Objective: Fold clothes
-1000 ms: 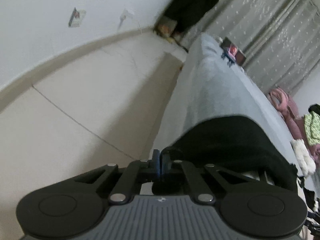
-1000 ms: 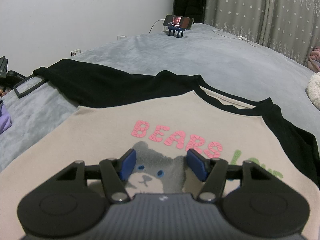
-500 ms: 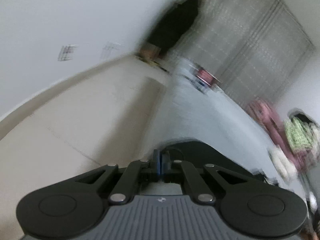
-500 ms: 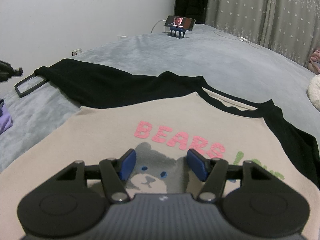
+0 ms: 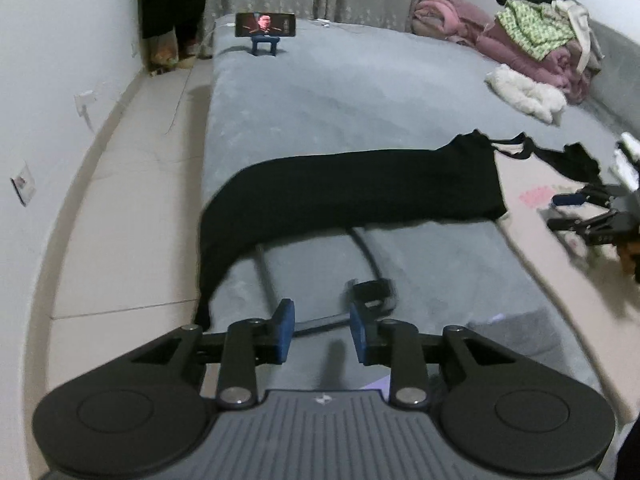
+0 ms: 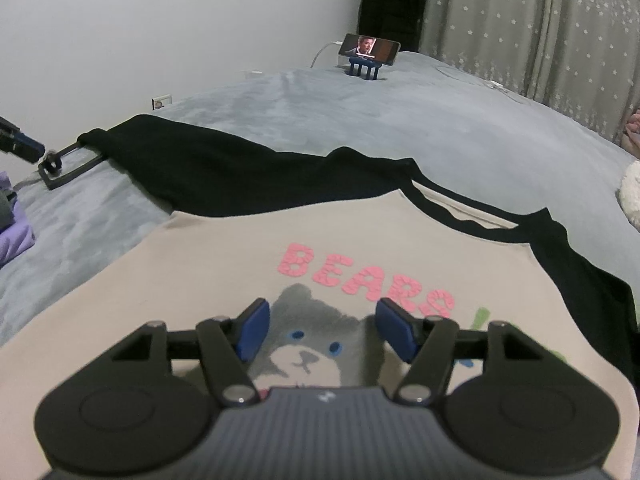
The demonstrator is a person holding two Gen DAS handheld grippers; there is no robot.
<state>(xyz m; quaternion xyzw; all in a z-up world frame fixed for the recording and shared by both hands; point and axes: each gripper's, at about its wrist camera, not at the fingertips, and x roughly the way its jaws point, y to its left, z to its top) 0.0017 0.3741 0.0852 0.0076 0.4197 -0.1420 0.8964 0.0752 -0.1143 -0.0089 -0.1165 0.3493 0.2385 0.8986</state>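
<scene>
- Left gripper (image 5: 322, 332) hovers level over the bed's (image 5: 360, 92) edge, jaws apart, empty; black sleeve (image 5: 340, 196) lies ahead
- Right gripper (image 6: 320, 330), spread wide, empty, just above the sweatshirt's (image 6: 200, 260) bear print

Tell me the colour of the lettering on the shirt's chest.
Pink: the "BEARS" lettering on the beige shirt, clearest in the right wrist view.

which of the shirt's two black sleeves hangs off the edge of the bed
The black sleeve stretched toward the floor side, beside the left gripper; its cuff droops over the bed edge. The other sleeve lies on the bed.
</scene>
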